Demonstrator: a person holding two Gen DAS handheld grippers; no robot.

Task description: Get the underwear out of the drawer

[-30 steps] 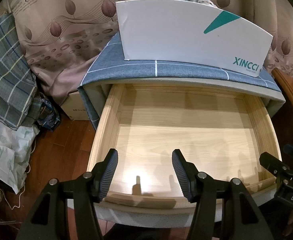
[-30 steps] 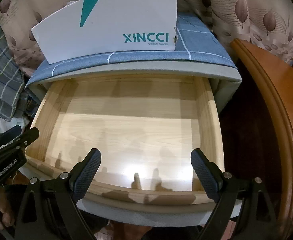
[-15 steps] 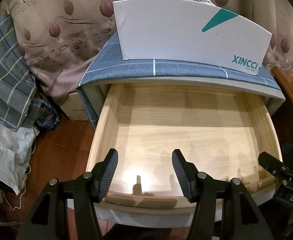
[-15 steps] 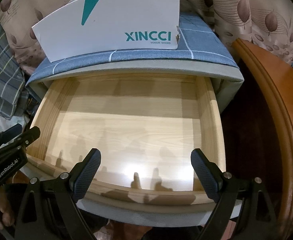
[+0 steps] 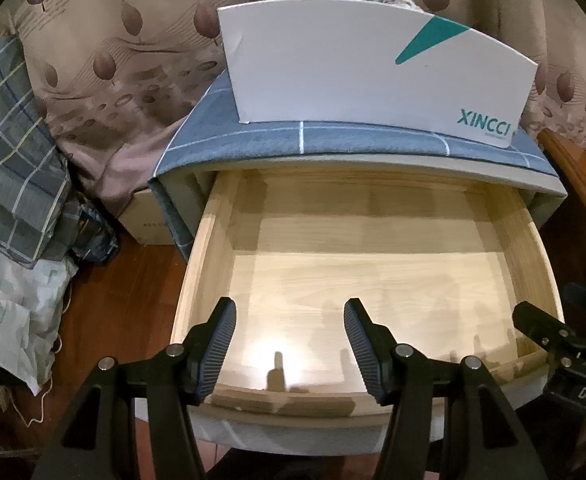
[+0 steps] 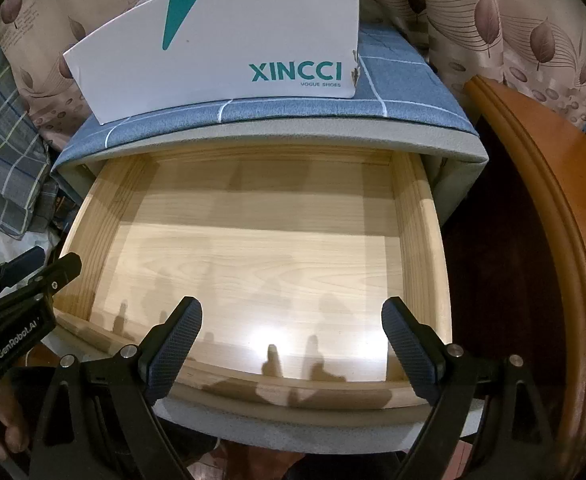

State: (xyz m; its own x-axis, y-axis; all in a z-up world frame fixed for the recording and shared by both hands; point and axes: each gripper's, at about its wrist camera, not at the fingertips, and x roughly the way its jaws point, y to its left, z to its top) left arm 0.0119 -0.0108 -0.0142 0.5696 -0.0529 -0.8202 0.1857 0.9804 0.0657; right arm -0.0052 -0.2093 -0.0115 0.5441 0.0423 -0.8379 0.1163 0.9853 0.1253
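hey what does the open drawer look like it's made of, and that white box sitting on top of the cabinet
The drawer looks like pale wood or a wood-look laminate, smooth and a bit glossy: grain lines run across its floor and a light glares off it. The white box appears to be matte cardboard: thin flat walls, a frayed corner, printed teal lettering reading XINCCI.

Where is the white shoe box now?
The white shoe box stands on the blue checked cloth atop the cabinet, directly above and behind the open drawer.

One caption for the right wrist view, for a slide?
Open right gripper above an open wooden drawer, white shoe box behind.
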